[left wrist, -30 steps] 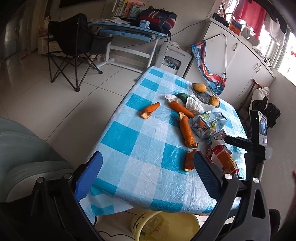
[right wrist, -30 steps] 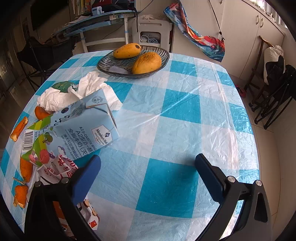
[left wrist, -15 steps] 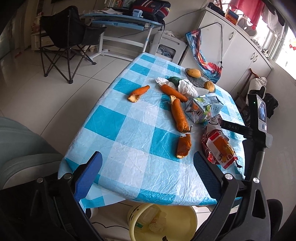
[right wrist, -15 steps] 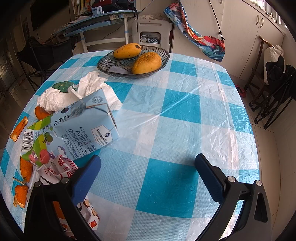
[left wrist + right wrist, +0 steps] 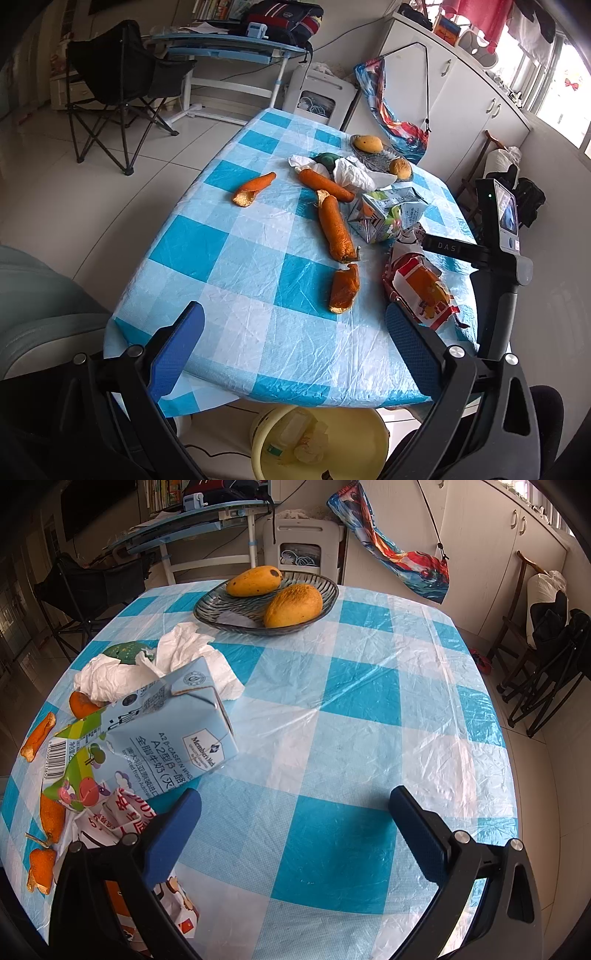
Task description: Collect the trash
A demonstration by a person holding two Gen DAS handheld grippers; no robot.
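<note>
Trash lies on a blue-and-white checked table (image 5: 229,254): several orange peels, the longest (image 5: 334,229) mid-table, a short one (image 5: 345,288) nearest me, a light blue milk carton (image 5: 388,214) on its side (image 5: 162,731), crumpled white tissue (image 5: 351,173) (image 5: 177,661), and a red-and-white snack wrapper (image 5: 421,291) (image 5: 122,812). A yellow bin (image 5: 321,443) with some trash stands under the near table edge. My left gripper (image 5: 291,354) is open and empty above that edge. My right gripper (image 5: 291,834) is open and empty just above the tablecloth, its left finger (image 5: 173,834) beside the wrapper and carton.
A dark glass dish (image 5: 266,605) with two mangoes (image 5: 293,605) sits at the far side of the table. A black stand with a phone (image 5: 498,229) rises at the table's right. A folding chair (image 5: 110,85) and desk (image 5: 229,48) stand beyond. A grey seat (image 5: 33,306) is at left.
The left gripper has pulled back and up from the table, bringing the near edge and the yellow bin more into view. The right gripper has not moved.
</note>
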